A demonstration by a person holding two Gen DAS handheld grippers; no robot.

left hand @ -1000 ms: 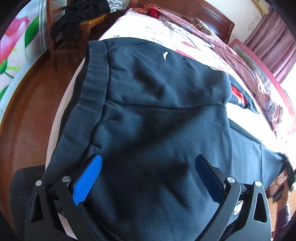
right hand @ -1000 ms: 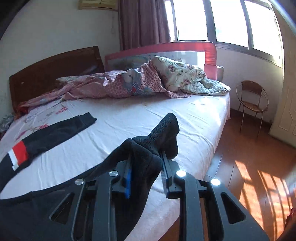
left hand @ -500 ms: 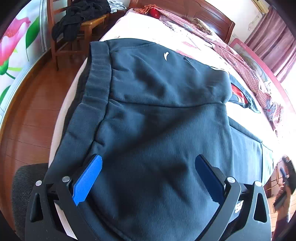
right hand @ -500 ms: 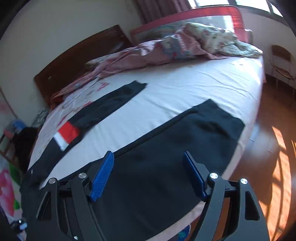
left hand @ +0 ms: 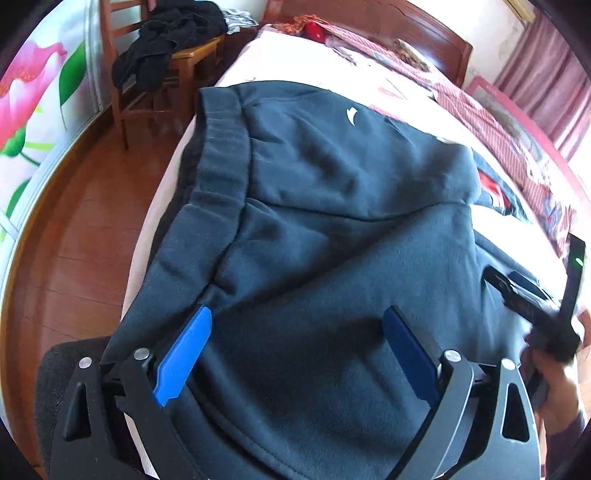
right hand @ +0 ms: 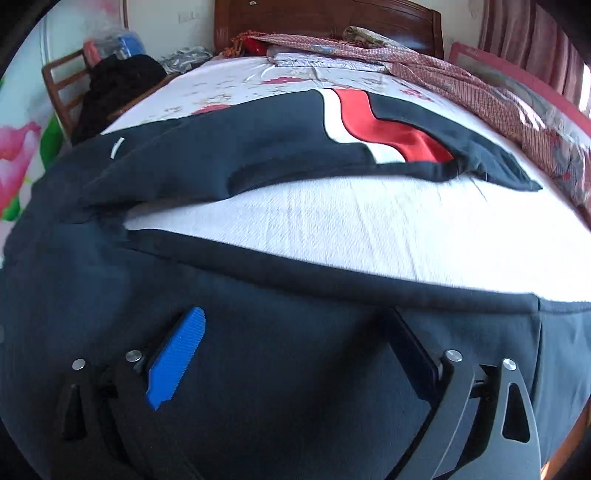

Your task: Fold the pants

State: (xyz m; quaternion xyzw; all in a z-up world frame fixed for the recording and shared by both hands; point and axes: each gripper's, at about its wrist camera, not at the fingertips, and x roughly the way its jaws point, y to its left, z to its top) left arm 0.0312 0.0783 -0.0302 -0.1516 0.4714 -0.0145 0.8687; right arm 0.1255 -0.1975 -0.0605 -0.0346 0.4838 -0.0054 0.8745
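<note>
Dark navy sweatpants point(left hand: 332, 229) lie spread on the white bed sheet point(right hand: 369, 229), waistband point(left hand: 221, 147) at the left bed edge, legs apart. The far leg carries a red and white patch point(right hand: 384, 129); the near leg point(right hand: 295, 369) runs under my right gripper. My left gripper point(left hand: 299, 354) is open and empty just above the pants' seat near the waistband. My right gripper point(right hand: 295, 354) is open and empty, low over the near leg. It also shows at the right edge of the left wrist view point(left hand: 535, 299), held in a hand.
A wooden chair point(left hand: 162, 74) piled with black clothes stands by the bed's left side on the wood floor point(left hand: 66, 258). A wooden headboard point(right hand: 325, 18) and a crumpled checked blanket point(right hand: 461, 81) lie at the far side. A dark stool point(left hand: 70, 362) is under my left gripper.
My right gripper let go of the leg cuff, opened, and swung left toward the pants' middle. The near leg now lies flat on the bed. My left gripper shifted slightly.
</note>
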